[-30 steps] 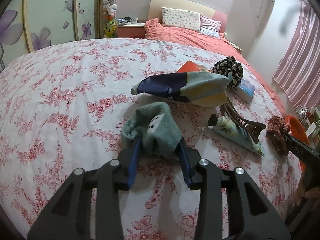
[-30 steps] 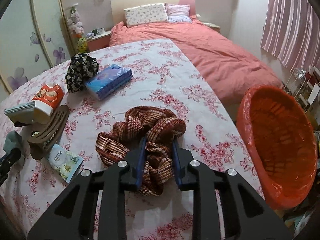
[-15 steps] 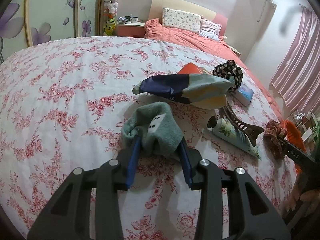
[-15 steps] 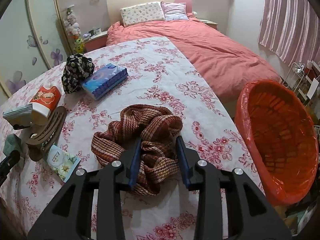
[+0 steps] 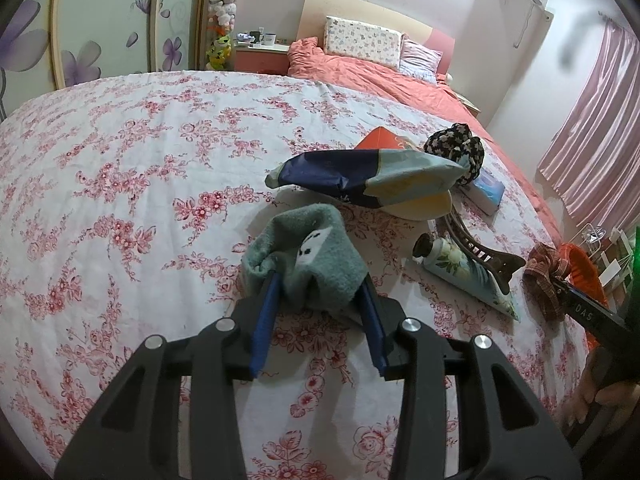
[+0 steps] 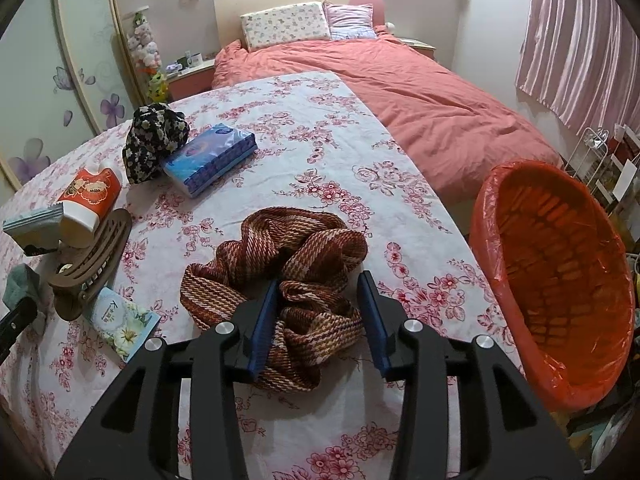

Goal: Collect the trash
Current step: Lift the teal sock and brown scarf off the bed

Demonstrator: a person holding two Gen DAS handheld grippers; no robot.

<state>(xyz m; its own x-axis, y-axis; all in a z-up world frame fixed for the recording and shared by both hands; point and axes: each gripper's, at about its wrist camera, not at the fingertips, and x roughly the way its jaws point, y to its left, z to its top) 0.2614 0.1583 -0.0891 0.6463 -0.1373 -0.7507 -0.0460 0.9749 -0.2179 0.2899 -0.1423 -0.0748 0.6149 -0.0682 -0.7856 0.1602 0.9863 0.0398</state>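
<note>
Two tongs work over one worktop (image 6: 304, 128) covered in a pink-flowered cloth, with one orange-lined trash basket (image 6: 560, 280) standing just off its edge. The right tongs (image 6: 318, 316) stand wide, blue pads on either side of one brown woven scrunchie (image 6: 280, 264) that lies on the cloth near the basket; whether the pads touch it cannot be told. On the far side of the scrunchie from the basket lie one brown hair claw (image 6: 94, 256) and one flowered cream tube (image 6: 122, 322), the tube touching the claw. Farther from the basket again, one orange paper cup (image 6: 90, 196) lies on its side beside a crumpled blue-and-cream wrapper (image 5: 368, 178), with one black floral scrunchie (image 6: 154, 142) and one blue tissue pack (image 6: 212, 158) touching each other beyond them. Farthest from the basket of all, the left tongs (image 5: 320, 312) stand wide around one grey-green sock (image 5: 308, 258), which bulges between the pads and rests on the cloth; the grip cannot be judged. Behind the worktop is one bed (image 6: 400, 80) in a coral cover with two pillows (image 6: 288, 24)
</note>
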